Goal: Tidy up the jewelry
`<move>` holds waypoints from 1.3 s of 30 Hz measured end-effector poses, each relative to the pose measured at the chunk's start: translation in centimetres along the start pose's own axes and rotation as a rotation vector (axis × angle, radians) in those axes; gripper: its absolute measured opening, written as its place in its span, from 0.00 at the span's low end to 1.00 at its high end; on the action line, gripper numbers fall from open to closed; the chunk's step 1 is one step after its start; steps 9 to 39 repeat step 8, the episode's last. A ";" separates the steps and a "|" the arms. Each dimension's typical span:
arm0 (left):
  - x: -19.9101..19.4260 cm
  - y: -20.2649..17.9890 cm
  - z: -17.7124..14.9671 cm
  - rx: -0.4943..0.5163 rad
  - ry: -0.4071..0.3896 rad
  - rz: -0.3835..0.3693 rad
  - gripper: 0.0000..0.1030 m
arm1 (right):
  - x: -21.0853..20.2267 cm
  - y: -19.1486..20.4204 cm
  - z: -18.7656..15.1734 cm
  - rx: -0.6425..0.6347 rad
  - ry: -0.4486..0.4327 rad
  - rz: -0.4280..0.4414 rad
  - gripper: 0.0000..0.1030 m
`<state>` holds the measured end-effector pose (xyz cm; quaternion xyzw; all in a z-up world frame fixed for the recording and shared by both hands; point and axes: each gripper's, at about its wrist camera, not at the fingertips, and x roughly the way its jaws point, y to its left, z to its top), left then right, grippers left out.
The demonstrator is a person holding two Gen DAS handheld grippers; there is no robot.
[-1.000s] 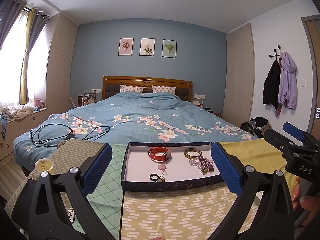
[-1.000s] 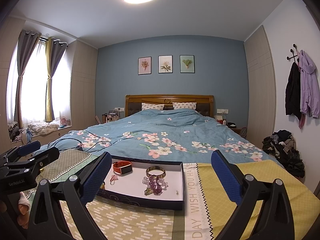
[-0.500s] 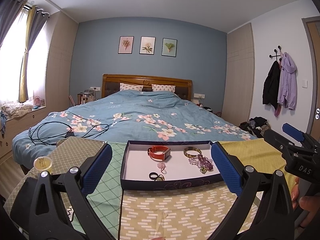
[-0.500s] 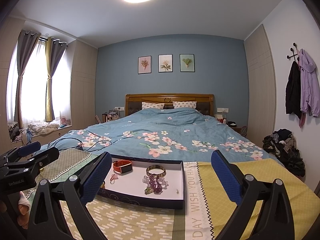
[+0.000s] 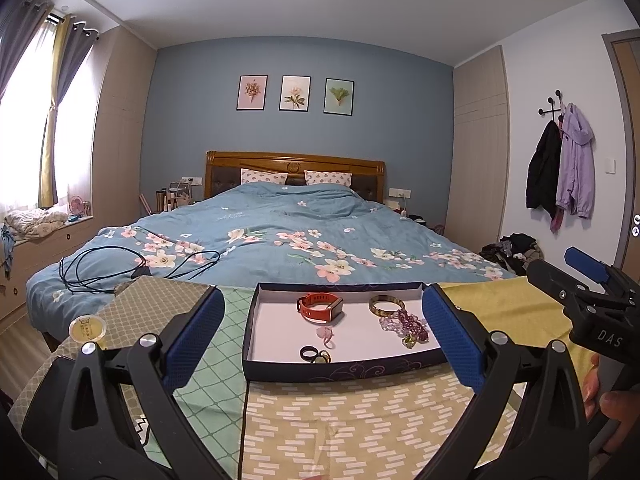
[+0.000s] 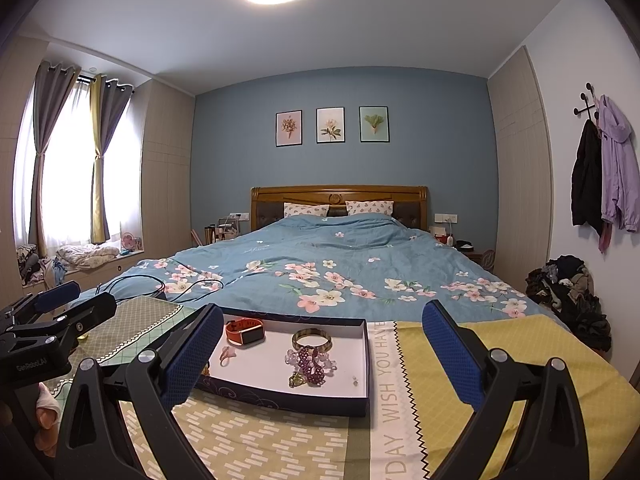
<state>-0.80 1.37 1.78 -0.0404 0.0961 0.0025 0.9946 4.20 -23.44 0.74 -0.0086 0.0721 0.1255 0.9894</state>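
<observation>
The left gripper (image 5: pixel 320 336) stood with its blue-padded jaws wide apart, empty, held above the patchwork cloth (image 5: pixel 352 416) in front of the shallow dark-blue cardboard tray with a white floor (image 5: pixel 344 372). The right gripper (image 6: pixel 322 350) was likewise spread wide and held nothing; its left pad overlapped the tray's near-left corner in the right wrist view, but whether it touched the tray could not be told.

Inside the tray lay the jewelry: an orange-strapped wristwatch (image 5: pixel 320 307) toward the back, a gold-toned bangle (image 5: pixel 386 305) to its right, a heap of purple and clear beads (image 5: pixel 406 324) just in front of the bangle, a small pink ring (image 5: pixel 326 333) near the middle, and a black ring touching a small gold ring (image 5: pixel 316 355) at the front edge. A tiny stud (image 6: pixel 355 379) sat alone near the tray's right wall.

Compared with a second earlier, very little had changed. Both grippers kept the same wide spread, every piece lay where it had been, and the left view had only drifted slightly, with the tray sitting a touch lower in the picture before.

A round yellow-lidded tin (image 5: pixel 88 329) rested on the cloth well to the left of the tray, and a black cable (image 5: pixel 136 268) lay looped on the blue floral bedspread (image 5: pixel 300 232) behind
</observation>
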 end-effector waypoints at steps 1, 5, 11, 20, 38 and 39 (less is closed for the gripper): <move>0.2 0.0 -0.1 0.002 0.010 0.005 0.95 | 0.0 -0.1 0.0 0.001 0.003 0.000 0.93; 1.0 0.2 -0.4 -0.016 0.069 -0.005 0.95 | 0.3 -0.8 -0.1 0.005 0.033 0.001 0.93; 1.9 0.8 -0.7 -0.021 0.113 0.007 0.95 | 1.6 -3.0 -0.8 0.005 0.133 -0.029 0.93; 1.9 0.8 -0.7 -0.021 0.113 0.007 0.95 | 1.6 -3.0 -0.8 0.005 0.133 -0.029 0.93; 1.9 0.8 -0.7 -0.021 0.113 0.007 0.95 | 1.6 -3.0 -0.8 0.005 0.133 -0.029 0.93; 1.9 0.8 -0.7 -0.021 0.113 0.007 0.95 | 1.6 -3.0 -0.8 0.005 0.133 -0.029 0.93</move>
